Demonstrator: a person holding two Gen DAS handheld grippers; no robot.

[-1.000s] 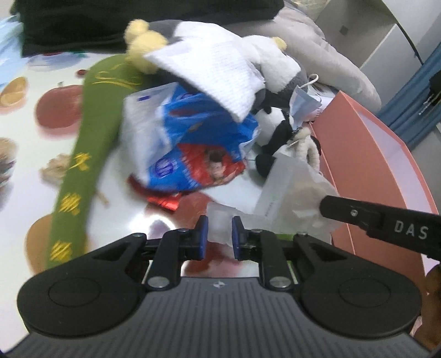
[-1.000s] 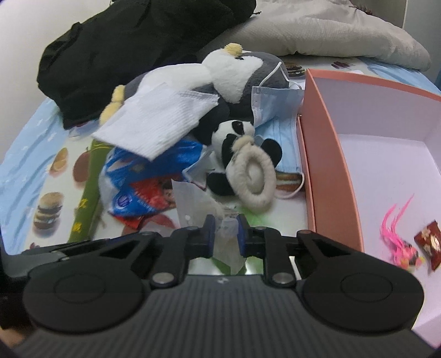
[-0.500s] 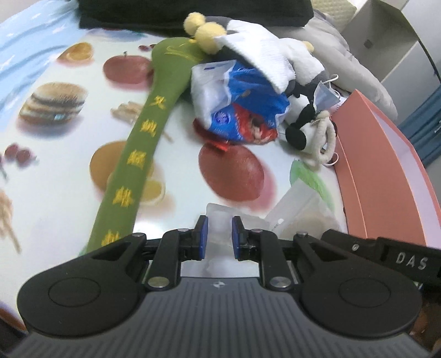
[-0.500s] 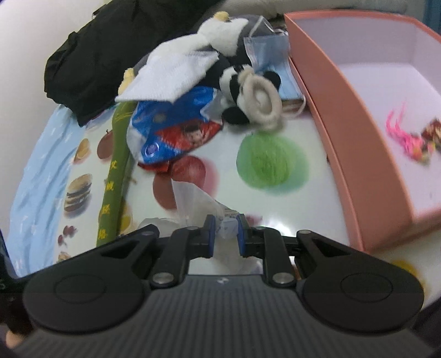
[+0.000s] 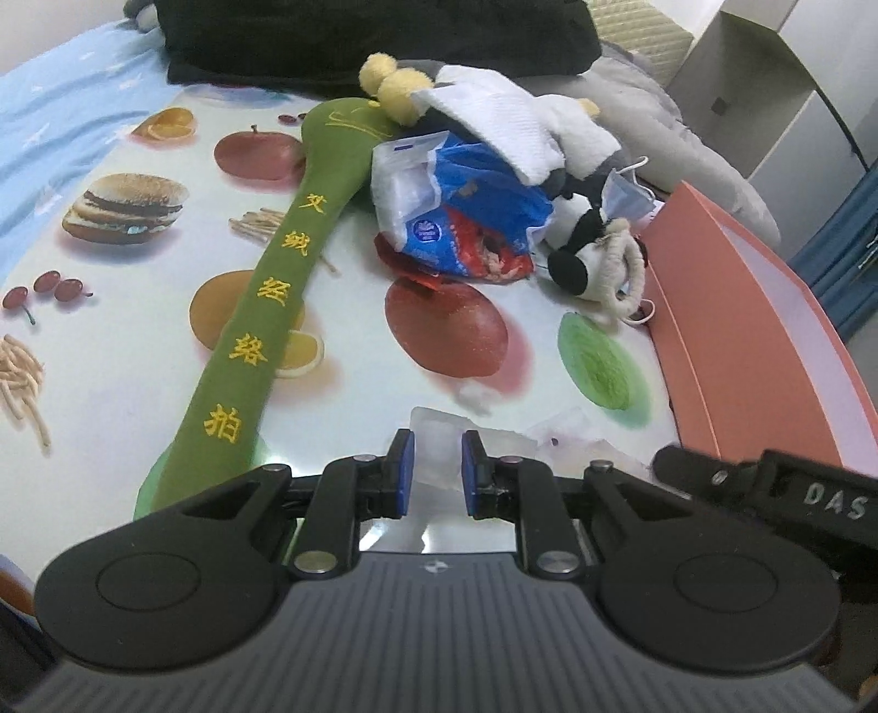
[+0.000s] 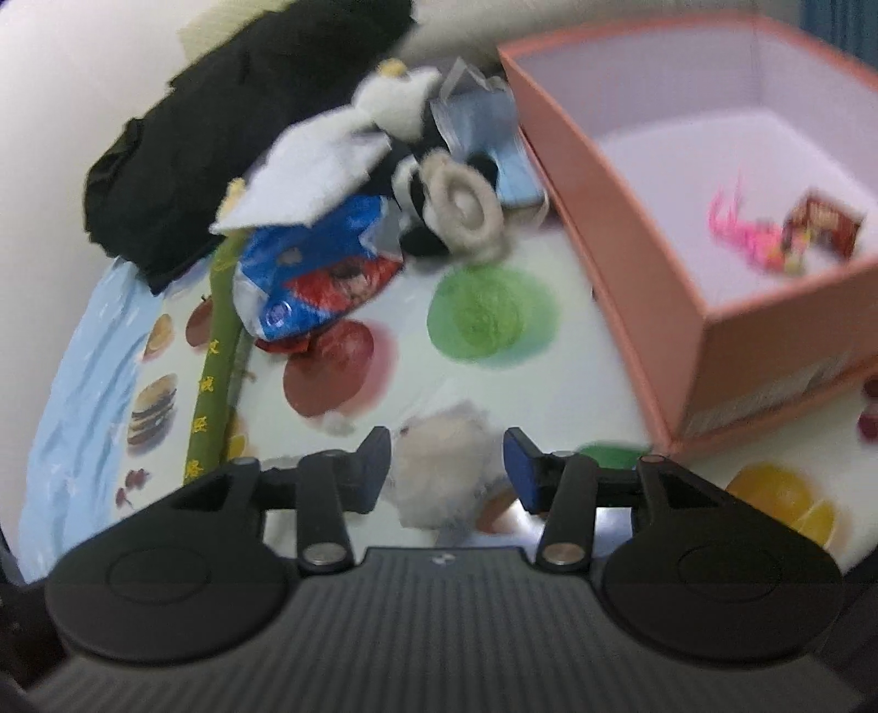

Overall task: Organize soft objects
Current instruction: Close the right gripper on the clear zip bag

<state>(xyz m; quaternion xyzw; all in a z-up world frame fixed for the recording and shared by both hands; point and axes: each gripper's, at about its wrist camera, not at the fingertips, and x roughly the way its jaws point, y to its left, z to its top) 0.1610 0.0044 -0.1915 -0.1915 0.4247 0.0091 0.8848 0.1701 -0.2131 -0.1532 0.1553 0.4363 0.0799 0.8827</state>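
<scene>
My left gripper point(image 5: 436, 469) is shut on a corner of a clear plastic bag point(image 5: 433, 444) that lies low over the near part of the table. The right gripper point(image 6: 447, 466) has its jaws opening. The bag's white fluffy end point(image 6: 439, 471) sits loose between them, and the right pad is clear of it. Farther back lies a pile: a long green pad with yellow characters point(image 5: 274, 307), a blue and red snack bag point(image 5: 466, 219), a panda plush point(image 5: 581, 258), a white cloth point(image 5: 494, 120) and a face mask point(image 5: 631, 192).
A pink box point(image 6: 631, 263) stands on the right, holding a pink toy point(image 6: 746, 236) and a red packet point(image 6: 823, 225). A black garment point(image 5: 356, 44) and a grey cushion point(image 5: 686, 137) lie behind the pile. The tablecloth point(image 5: 164, 356) is printed with fruit.
Both grippers have drawn back from the pile toward the near table edge, bringing the clear bag along. The right jaws have spread apart off the bag; the left stays shut on it.
</scene>
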